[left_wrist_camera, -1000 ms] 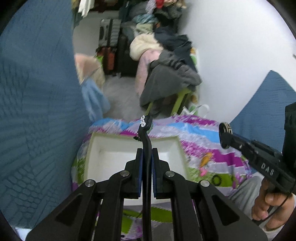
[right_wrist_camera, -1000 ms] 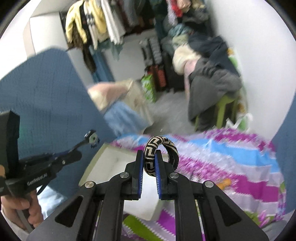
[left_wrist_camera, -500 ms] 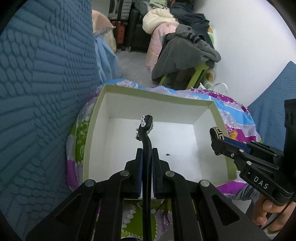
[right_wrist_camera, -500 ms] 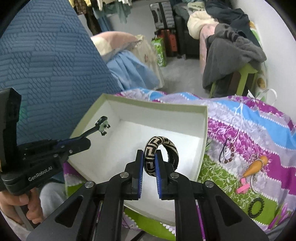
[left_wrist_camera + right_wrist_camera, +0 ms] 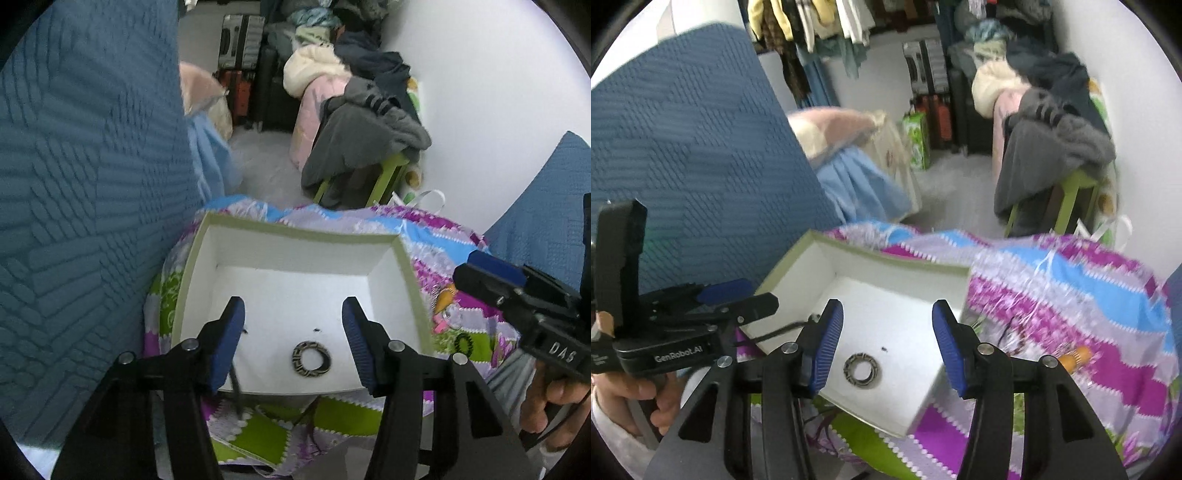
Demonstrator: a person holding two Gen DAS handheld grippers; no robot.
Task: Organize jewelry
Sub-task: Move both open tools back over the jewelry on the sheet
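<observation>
A white box (image 5: 295,236) with a pale green rim sits on a bedspread (image 5: 1071,295) patterned in purple, blue and green. A black-and-cream woven bangle (image 5: 311,359) lies flat on the box floor. Both the left gripper (image 5: 293,339) and right gripper (image 5: 888,341) have just been opening, jaws apart with nothing between them. Behind, clothes are heaped on a green stool (image 5: 391,166) by a white wall (image 5: 480,92).

A shallow cardboard box (image 5: 295,236), white inside with a pale green rim, sits on a bedspread (image 5: 1071,291) patterned in purple, blue, lilac and green bands. In the box lies a round bangle (image 5: 311,359) with a black-and-cream geometric pattern. Both black grippers have blue ribbed pads (image 5: 827,347). A textured teal-blue quilted panel (image 5: 92,184) stands beside the box.
</observation>
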